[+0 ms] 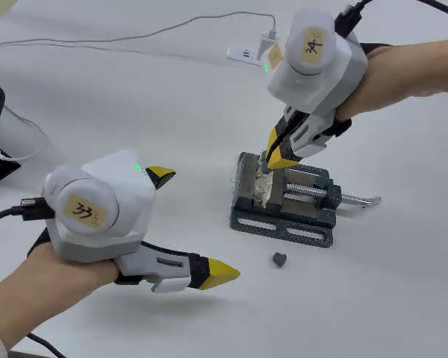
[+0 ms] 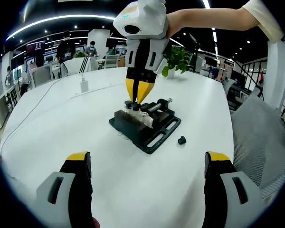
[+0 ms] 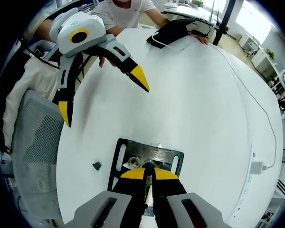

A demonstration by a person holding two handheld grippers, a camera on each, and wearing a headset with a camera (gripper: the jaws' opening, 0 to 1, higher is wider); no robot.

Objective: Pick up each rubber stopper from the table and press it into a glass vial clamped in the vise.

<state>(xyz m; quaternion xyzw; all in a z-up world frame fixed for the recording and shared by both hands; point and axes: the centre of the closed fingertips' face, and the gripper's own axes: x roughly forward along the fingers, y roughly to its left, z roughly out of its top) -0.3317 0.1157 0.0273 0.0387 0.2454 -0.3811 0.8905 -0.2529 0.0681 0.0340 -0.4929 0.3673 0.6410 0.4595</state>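
From the head view: left gripper (image 1: 194,224) low at left above the table (image 1: 134,97), jaws spread wide, nothing between them. Right gripper (image 1: 272,159) at upper right, pointed down at the vise (image 1: 313,224), jaws drawn almost together, tips at the tops of the vials (image 1: 262,185) clamped there. No telling whether anything sits in that narrow slit. One loose stopper (image 1: 279,259) on the table just in front of the vise, apart from both grippers. Farther back, a white charger (image 1: 246,54) with its cable (image 1: 134,37).

Added by the left gripper view: a side-on look at the right gripper's tips, close together and right down on the vials, with dark tops on the vials beneath. Loose stopper there to the right of the vise. Beyond the table, a plant (image 2: 178,57), people (image 2: 66,45) and a mesh chair (image 2: 261,137).

Added by the right gripper view: a look straight down along its own jaws, slit narrow, vials largely hidden behind the tips. Across the table, left gripper gaping and empty. At the far edge, a person in a white top (image 3: 118,9) and a black bag (image 3: 180,28).
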